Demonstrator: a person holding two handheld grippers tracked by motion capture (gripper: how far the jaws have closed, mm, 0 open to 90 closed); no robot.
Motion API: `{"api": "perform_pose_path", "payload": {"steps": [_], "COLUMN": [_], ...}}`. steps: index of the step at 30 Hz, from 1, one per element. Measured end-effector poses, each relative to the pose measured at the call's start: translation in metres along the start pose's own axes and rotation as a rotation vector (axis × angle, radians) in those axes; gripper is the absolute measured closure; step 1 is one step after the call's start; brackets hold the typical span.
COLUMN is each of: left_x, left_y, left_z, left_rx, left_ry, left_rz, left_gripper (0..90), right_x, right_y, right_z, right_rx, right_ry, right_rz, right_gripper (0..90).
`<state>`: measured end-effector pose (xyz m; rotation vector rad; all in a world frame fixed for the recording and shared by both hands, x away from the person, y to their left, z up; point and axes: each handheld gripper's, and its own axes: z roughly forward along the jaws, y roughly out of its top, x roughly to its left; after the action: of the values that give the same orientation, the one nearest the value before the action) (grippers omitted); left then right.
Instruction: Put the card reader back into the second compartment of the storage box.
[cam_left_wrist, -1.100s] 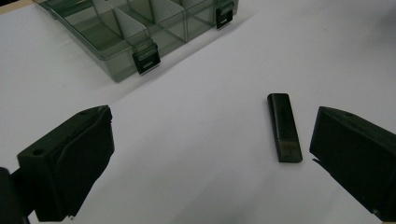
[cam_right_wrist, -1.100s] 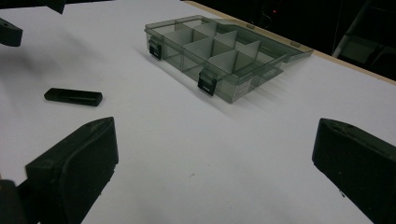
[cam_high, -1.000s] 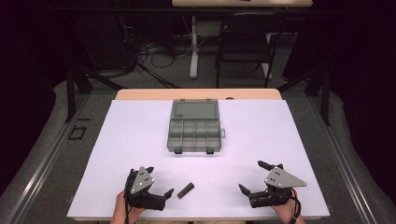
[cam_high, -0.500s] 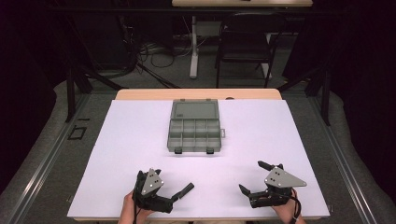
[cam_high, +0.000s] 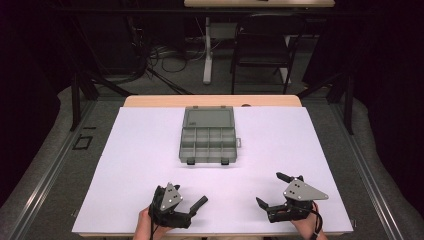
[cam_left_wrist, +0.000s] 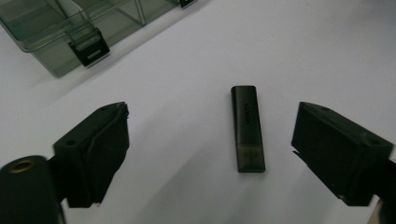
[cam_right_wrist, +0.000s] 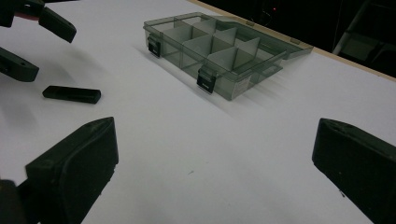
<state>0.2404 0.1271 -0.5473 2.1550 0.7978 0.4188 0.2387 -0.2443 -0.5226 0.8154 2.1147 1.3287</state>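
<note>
Surface (cam_high: 150, 150) bright white, evenly lit from above; surroundings dark. Soft shadows beside organizer box (cam_right_wrist: 219, 51). Near fingers (cam_left_wrist: 93, 149) blurred in gripper views. High view slightly soft, no glare.

A small black stick (cam_left_wrist: 247, 128), like a USB stick, lies flat on the white sheet (cam_high: 140, 165). It is between the two jaws of the left tongs (cam_left_wrist: 211, 114), nearer to the right-hand one in the left gripper view, and touches neither. It is well apart from the right tongs (cam_high: 270, 189).

Beyond both tongs, about midway between them, stands a grey see-through box (cam_high: 207, 137) with dividers inside. Its lid lies open on the far side, and two black latches face the tongs.

A wooden table edge (cam_high: 210, 101) shows past the sheet. Farther off are a dark chair (cam_high: 262, 45) and cables (cam_high: 165, 55) on the floor.
</note>
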Motion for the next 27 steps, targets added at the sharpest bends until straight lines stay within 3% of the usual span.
{"api": "perform_pose_path", "payload": {"steps": [5, 12, 19, 27], "left_x": [-0.005, -0.011, -0.013, -0.012], "left_y": [-0.001, -0.001, -0.002, -0.004], "left_z": [0.004, 0.009, 0.015, 0.021], "left_rx": [0.013, 0.026, 0.042, 0.057], "left_ry": [-0.015, -0.032, -0.042, -0.049], "left_rz": [0.007, 0.001, -0.023, -0.048], "left_gripper": [23.3, 42.2, 56.0, 65.2], "right_x": [0.0, 0.0, 0.0, 0.0], "right_y": [0.0, 0.0, 0.0, -0.001], "right_z": [0.0, 0.0, 0.001, 0.0], "right_rx": [0.002, 0.005, 0.008, 0.008], "right_ry": [0.001, 0.003, 0.005, 0.005], "right_rz": [0.002, 0.002, 0.0, -0.001], "right_gripper": [0.0, 0.0, 0.0, 0.0]}}
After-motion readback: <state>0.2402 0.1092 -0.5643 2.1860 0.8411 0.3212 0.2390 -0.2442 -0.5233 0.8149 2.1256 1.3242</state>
